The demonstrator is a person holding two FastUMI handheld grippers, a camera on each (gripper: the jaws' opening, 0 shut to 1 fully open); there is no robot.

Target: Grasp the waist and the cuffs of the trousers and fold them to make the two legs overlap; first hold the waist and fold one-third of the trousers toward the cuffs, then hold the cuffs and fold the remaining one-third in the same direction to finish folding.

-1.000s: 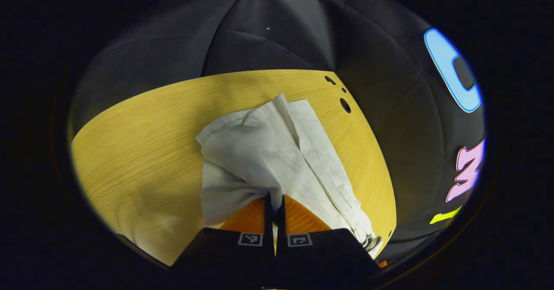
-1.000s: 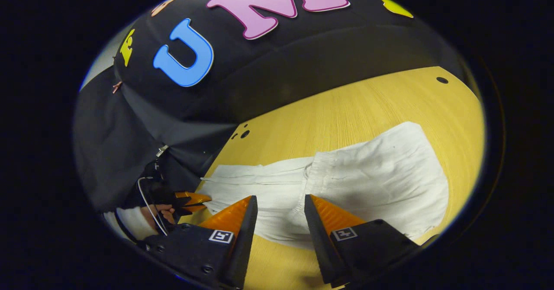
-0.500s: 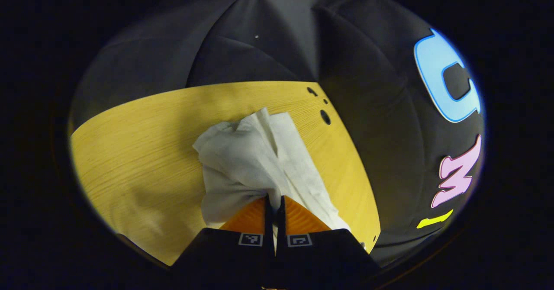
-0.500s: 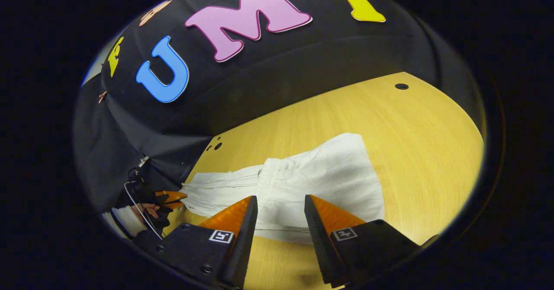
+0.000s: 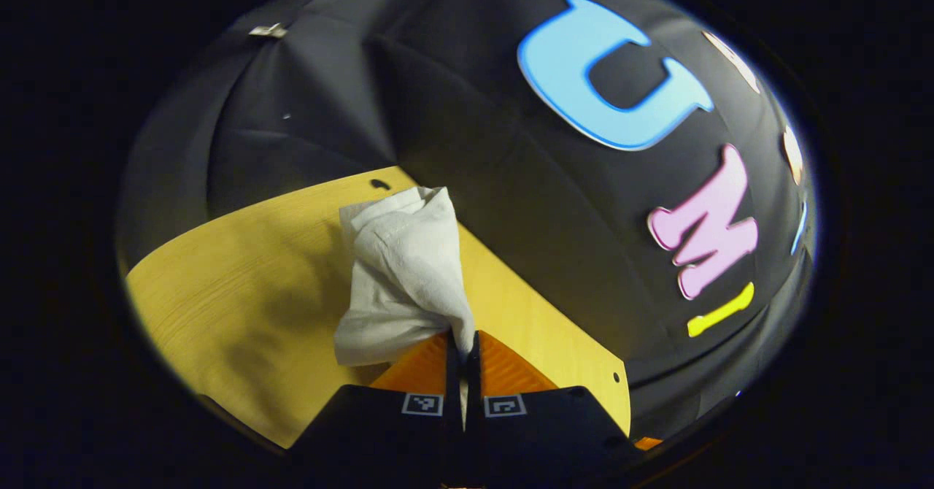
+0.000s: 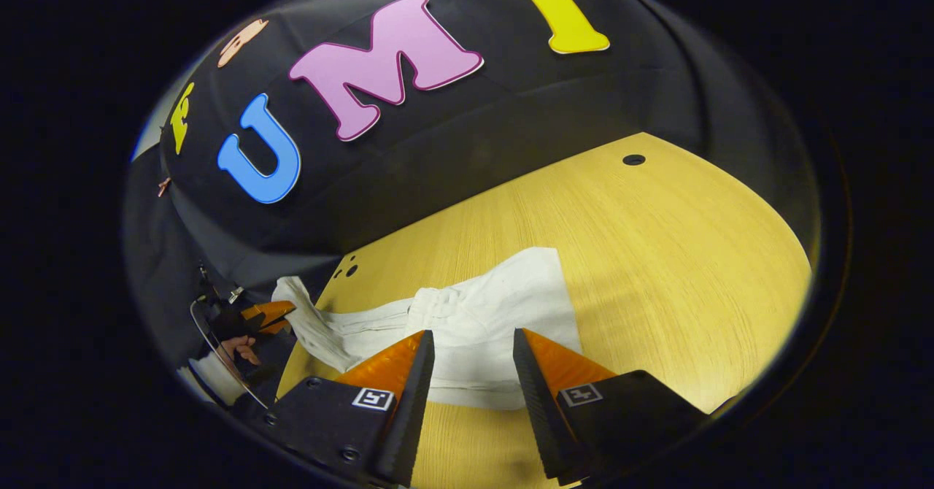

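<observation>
Cuffs lifted since 1.0 s ago | left tongs (image 5: 462, 343) clamped white cloth trousers (image 6: 467, 321) | right tongs (image 6: 473, 350) wide | final third-fold likely underway over yellow wooden desk (image 6: 657, 255)

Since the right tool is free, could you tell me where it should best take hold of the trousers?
Grip the near edge of the white trousers, coming in low over the wooden table. That edge lies flat just ahead of the open right tool; the left tool holds the far end lifted.

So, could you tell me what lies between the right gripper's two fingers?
In the right gripper view, the right gripper stands open, and the white trousers on the wooden table lie between its fingers.
</observation>
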